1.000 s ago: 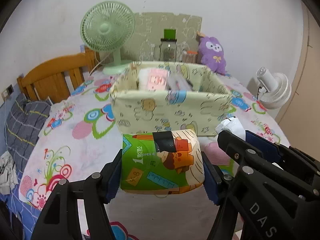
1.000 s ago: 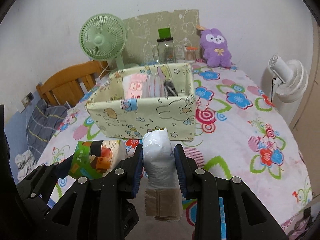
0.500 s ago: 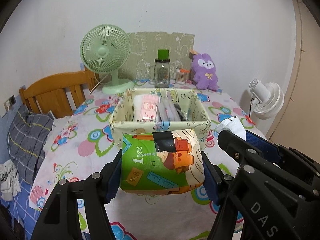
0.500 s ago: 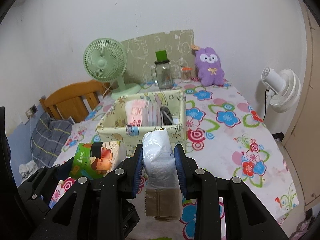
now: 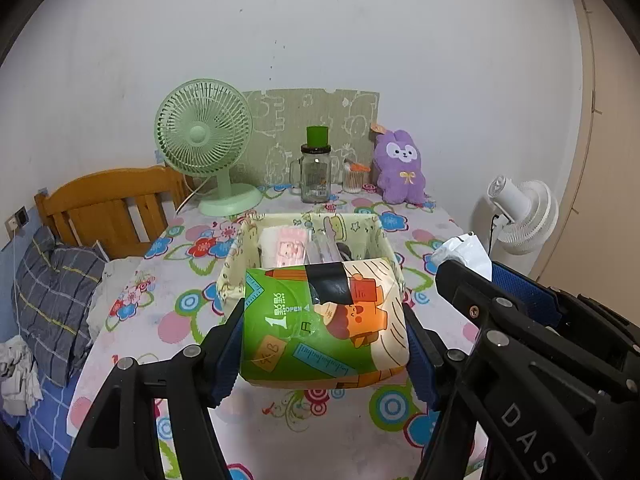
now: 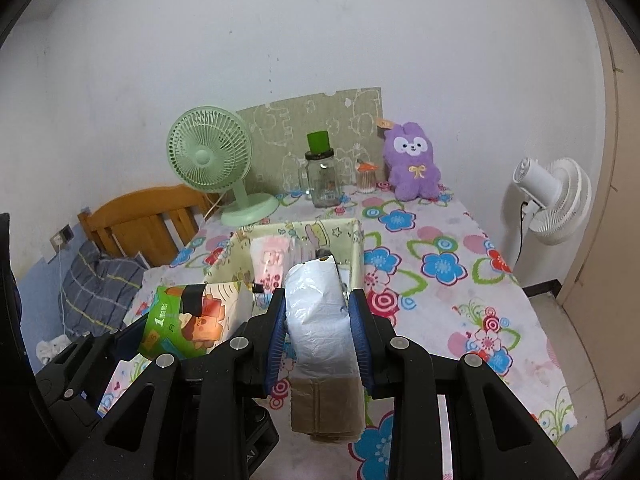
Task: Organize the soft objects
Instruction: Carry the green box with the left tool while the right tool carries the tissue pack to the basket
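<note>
My left gripper [image 5: 324,340] is shut on a green and orange tissue pack [image 5: 324,320], held above the table on the near side of the yellow fabric storage box [image 5: 232,276]. The pack also shows in the right wrist view [image 6: 188,324]. My right gripper [image 6: 318,332] is shut on a white plastic bag of brown paper towels [image 6: 320,320], also held high, near the box [image 6: 356,256]. The box holds a pink pack [image 5: 286,246] and other soft packs. A purple plush rabbit [image 5: 400,172] sits at the table's back.
On the flowered tablecloth [image 5: 160,280] at the back stand a green fan [image 5: 204,140], a glass jar with a green lid [image 5: 316,172] and a small cotton swab jar [image 5: 354,178]. A wooden chair [image 5: 108,204] and grey pillow [image 5: 56,300] lie left; a white fan [image 5: 520,216] stands right.
Both grippers have risen and pulled back from the box with their loads still held. The box now looks smaller and farther, and more of the table and wall shows.
</note>
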A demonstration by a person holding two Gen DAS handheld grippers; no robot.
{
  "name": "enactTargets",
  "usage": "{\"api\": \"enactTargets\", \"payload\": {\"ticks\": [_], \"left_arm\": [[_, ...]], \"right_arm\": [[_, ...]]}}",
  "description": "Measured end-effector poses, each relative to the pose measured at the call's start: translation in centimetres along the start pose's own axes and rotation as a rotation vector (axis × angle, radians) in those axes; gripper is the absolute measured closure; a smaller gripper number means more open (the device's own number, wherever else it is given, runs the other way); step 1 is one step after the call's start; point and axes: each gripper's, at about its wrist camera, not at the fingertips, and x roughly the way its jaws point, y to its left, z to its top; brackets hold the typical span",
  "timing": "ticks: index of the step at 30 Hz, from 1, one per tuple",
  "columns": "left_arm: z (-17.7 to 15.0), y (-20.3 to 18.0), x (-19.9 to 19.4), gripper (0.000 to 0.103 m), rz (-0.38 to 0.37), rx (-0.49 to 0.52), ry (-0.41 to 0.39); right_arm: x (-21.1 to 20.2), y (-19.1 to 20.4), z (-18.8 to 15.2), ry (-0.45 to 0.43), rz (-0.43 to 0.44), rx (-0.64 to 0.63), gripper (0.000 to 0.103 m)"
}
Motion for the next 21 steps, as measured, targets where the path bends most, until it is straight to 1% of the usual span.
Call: {"api": "enactTargets", "payload": {"ticks": [7,21], "left_arm": [[1.0,0.3,0.7,0.032,-0.001,0.004,-0.008],[3.3,1.6,4.4,0.032,0.004,-0.014,0.013]], "right_arm": [[0.8,0.2,1.2,-0.006,0.000,-0.006,0.069],[5.0,0.7,3.5,0.022,0.006,-0.022,0.069]]}}
